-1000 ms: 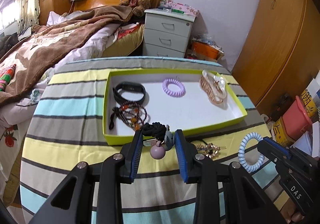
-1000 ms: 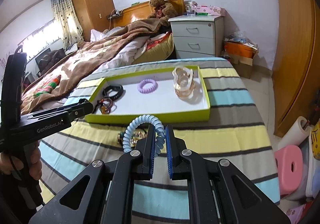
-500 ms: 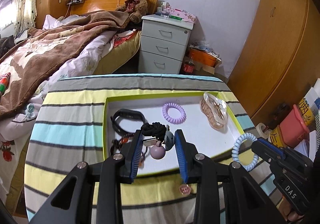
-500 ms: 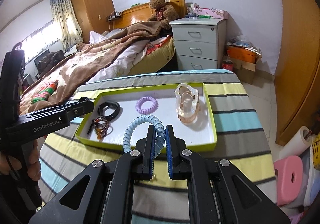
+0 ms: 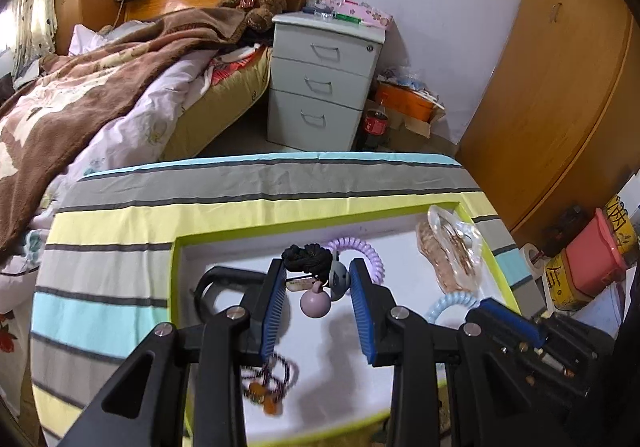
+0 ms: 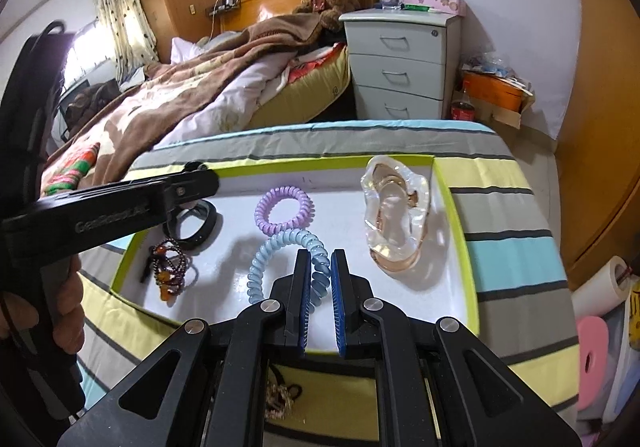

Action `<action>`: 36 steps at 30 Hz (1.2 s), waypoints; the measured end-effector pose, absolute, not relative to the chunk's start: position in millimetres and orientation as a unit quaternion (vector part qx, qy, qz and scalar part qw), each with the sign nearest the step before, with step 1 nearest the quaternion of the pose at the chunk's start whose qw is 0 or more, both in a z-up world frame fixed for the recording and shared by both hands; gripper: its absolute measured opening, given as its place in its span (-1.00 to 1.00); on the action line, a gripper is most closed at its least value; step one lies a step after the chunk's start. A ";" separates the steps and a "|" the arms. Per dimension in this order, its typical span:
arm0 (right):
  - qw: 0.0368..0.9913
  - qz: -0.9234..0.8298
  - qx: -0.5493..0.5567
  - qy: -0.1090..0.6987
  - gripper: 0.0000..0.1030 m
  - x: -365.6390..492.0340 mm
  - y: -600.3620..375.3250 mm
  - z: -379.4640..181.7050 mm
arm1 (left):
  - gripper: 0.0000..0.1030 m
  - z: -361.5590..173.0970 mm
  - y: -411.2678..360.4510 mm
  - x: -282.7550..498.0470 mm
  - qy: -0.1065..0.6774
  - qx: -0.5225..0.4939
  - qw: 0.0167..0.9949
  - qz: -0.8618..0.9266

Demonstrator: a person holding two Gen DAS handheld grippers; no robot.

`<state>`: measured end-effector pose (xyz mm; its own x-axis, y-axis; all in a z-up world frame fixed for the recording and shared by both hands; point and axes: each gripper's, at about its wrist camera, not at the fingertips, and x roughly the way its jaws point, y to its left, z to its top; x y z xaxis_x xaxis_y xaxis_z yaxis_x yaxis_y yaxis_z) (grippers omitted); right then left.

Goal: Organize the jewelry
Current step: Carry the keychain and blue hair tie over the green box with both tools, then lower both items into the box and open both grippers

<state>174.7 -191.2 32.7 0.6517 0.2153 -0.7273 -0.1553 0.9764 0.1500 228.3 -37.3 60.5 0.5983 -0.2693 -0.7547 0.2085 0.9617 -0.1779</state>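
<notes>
My left gripper (image 5: pixel 318 271) is shut on a black hair tie with pink and grey charms (image 5: pixel 312 279) and holds it above the green-rimmed white tray (image 5: pixel 174 287). My right gripper (image 6: pixel 320 261) is shut on a light blue spiral hair tie (image 6: pixel 276 259) and holds it over the tray (image 6: pixel 460 231). In the tray lie a purple spiral tie (image 6: pixel 283 209), a black band (image 6: pixel 196 225), a dark beaded bracelet (image 6: pixel 170 267) and a clear pinkish hair claw (image 6: pixel 396 215). The blue tie also shows in the left wrist view (image 5: pixel 448 305).
The tray sits on a striped cloth (image 6: pixel 516 215). A gold hair piece (image 6: pixel 280 399) lies on the cloth below my right gripper. A bed (image 5: pixel 80 95), a grey drawer unit (image 5: pixel 320 83) and wooden wardrobes (image 5: pixel 560 87) stand behind.
Both grippers have moved forward from the cloth's near side to over the tray, each carrying its hair tie. The gold hair piece is left behind on the cloth.
</notes>
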 end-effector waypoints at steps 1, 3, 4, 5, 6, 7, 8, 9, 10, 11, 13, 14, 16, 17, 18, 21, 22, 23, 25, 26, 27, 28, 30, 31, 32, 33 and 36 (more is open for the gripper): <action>0.907 0.103 0.035 0.408 -0.80 177.2 -189.6 29.6 | -0.34 56.7 -38.1 232.9 0.433 -0.035 0.891 -0.133; 0.904 0.101 0.031 0.414 -0.80 181.5 -187.2 24.5 | -0.34 50.7 -40.6 238.8 0.438 -0.028 0.889 -0.130; 0.903 0.101 0.030 0.416 -0.80 182.8 -186.3 23.0 | -0.34 47.5 -41.2 241.0 0.442 -0.029 0.887 -0.128; 0.903 0.100 0.028 0.417 -0.80 184.2 -185.6 21.2 | -0.34 44.9 -41.7 242.8 0.444 -0.031 0.886 -0.130; 0.902 0.099 0.027 0.419 -0.80 185.7 -185.2 20.1 | -0.34 42.4 -42.0 244.6 0.445 -0.033 0.885 -0.131; 0.902 0.098 0.026 0.420 -0.80 186.9 -185.1 18.9 | -0.34 39.6 -42.9 247.3 0.448 -0.034 0.884 -0.129; 0.901 0.098 0.025 0.421 -0.80 188.2 -185.1 18.0 | -0.34 37.0 -43.1 249.7 0.451 -0.032 0.883 -0.128; 0.901 0.097 0.023 0.422 -0.80 188.7 -184.8 16.8 | -0.34 34.0 -43.4 251.7 0.453 -0.031 0.882 -0.126; 0.901 0.096 0.021 0.423 -0.80 190.7 -184.2 16.0 | -0.34 32.0 -43.4 254.0 0.455 -0.031 0.881 -0.124; 0.900 0.096 0.020 0.425 -0.80 191.7 -183.9 14.9 | -0.34 30.4 -44.1 255.7 0.456 -0.031 0.881 -0.123; 0.899 0.096 0.018 0.428 -0.80 193.0 -182.5 12.6 | -0.34 27.1 -45.7 258.8 0.459 -0.031 0.879 -0.123; 0.898 0.096 0.016 0.428 -0.80 193.4 -182.2 11.8 | -0.34 25.8 -46.8 259.8 0.460 -0.030 0.879 -0.123; 0.898 0.093 0.014 0.429 -0.80 194.6 -181.5 10.7 | -0.34 23.4 -48.1 261.7 0.463 -0.027 0.877 -0.122; 0.899 0.091 0.011 0.429 -0.80 195.2 -181.3 10.1 | -0.34 22.5 -48.8 262.1 0.464 -0.026 0.877 -0.123; 0.898 0.091 0.009 0.430 -0.80 195.7 -180.8 9.3 | -0.34 21.7 -48.8 263.1 0.465 -0.026 0.876 -0.122; 0.897 0.091 0.005 0.432 -0.80 196.5 -180.1 6.9 | -0.33 19.7 -49.3 264.8 0.467 -0.028 0.875 -0.120; 0.897 0.090 0.002 0.432 -0.80 196.2 -179.8 6.3 | -0.33 18.7 -50.0 265.2 0.468 -0.027 0.875 -0.119; 0.897 0.089 0.001 0.432 -0.80 196.3 -179.6 5.8 | -0.33 18.2 -51.2 265.1 0.468 -0.023 0.875 -0.119; 0.896 0.089 0.002 0.434 -0.80 197.0 -180.1 4.3 | -0.33 17.4 -52.6 265.3 0.469 -0.021 0.875 -0.119; 0.896 0.088 0.002 0.435 -0.80 196.9 -180.7 3.8 | -0.33 17.1 -53.5 265.2 0.470 -0.021 0.874 -0.120; 0.896 0.087 0.002 0.435 -0.80 197.8 -180.9 3.3 | -0.33 16.3 -54.1 265.4 0.471 -0.021 0.874 -0.120; 0.896 0.087 0.001 0.436 -0.80 198.3 -180.9 2.6 | -0.32 16.1 -54.2 265.3 0.470 -0.021 0.874 -0.120; 0.895 0.089 0.000 0.438 -0.80 198.9 -179.9 1.6 | -0.32 14.7 -54.8 266.3 0.471 -0.020 0.874 -0.120; 0.894 0.091 0.000 0.438 -0.80 199.0 -180.3 1.4 | -0.32 15.5 -54.5 265.3 0.471 -0.021 0.874 -0.120; 0.895 0.090 -0.001 0.438 -0.80 199.0 -179.9 1.3 | -0.32 14.9 -55.0 265.4 0.472 -0.021 0.873 -0.119; 0.895 0.089 -0.002 0.438 -0.80 199.0 -179.7 1.3 | -0.31 15.2 -54.8 265.5 0.472 -0.021 0.873 -0.119; 0.895 0.087 -0.004 0.438 -0.79 198.3 -179.5 1.2 | -0.30 15.2 -54.5 266.0 0.472 -0.021 0.873 -0.120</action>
<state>198.3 -179.5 1.2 0.6016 0.1522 -0.7841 -0.1588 0.9849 0.0694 266.0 -54.5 15.2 0.5252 -0.2284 -0.8198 0.1892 0.9705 -0.1492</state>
